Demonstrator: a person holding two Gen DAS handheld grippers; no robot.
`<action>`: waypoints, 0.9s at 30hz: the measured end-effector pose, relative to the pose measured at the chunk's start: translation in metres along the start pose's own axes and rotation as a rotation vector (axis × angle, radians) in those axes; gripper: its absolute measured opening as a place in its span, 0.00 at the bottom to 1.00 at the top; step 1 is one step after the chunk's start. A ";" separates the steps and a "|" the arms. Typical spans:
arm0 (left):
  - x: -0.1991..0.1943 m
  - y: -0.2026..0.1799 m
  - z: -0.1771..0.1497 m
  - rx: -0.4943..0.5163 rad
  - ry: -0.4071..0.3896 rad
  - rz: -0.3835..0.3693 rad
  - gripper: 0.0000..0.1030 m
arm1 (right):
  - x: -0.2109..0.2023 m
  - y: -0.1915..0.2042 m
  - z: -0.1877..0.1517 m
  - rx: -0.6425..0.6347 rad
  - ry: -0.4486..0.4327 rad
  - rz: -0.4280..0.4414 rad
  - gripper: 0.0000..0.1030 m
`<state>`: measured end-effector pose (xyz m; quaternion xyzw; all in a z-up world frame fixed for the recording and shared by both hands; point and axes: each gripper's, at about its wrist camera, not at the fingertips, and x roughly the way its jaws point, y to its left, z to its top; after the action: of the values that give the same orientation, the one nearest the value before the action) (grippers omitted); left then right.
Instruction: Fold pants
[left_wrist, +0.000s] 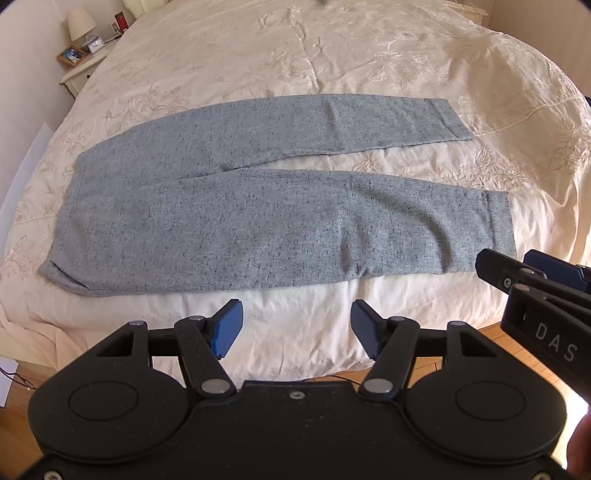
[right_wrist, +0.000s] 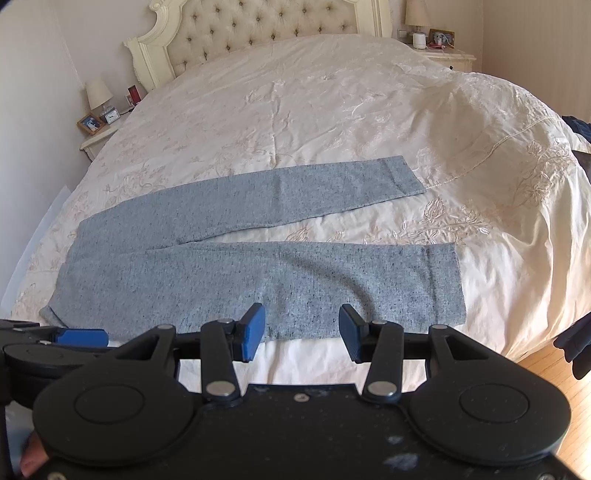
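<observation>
Grey speckled pants lie flat across the cream bedspread, waistband at the left, both legs spread apart toward the right. They also show in the right wrist view. My left gripper is open and empty, held above the bed's near edge in front of the near leg. My right gripper is open and empty, just over the near leg's front edge. The right gripper also shows in the left wrist view at the right, near the near leg's cuff.
The bed has an embroidered cream cover and a tufted headboard. Nightstands with lamps and picture frames stand at the left and far right. Wooden floor shows at the lower right.
</observation>
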<state>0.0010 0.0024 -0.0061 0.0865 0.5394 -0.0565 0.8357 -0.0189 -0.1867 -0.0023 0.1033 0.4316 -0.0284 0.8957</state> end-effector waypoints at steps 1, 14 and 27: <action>0.000 0.000 0.000 -0.001 0.001 0.001 0.65 | 0.001 0.000 0.000 0.000 0.003 -0.002 0.46; 0.004 0.001 0.001 0.000 0.007 0.006 0.65 | 0.010 0.003 0.001 0.002 0.054 -0.038 0.46; 0.006 0.005 0.000 -0.015 0.014 0.007 0.65 | 0.012 0.008 0.001 -0.020 0.065 -0.028 0.46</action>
<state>0.0045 0.0076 -0.0106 0.0824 0.5452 -0.0488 0.8328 -0.0094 -0.1790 -0.0099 0.0892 0.4621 -0.0332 0.8817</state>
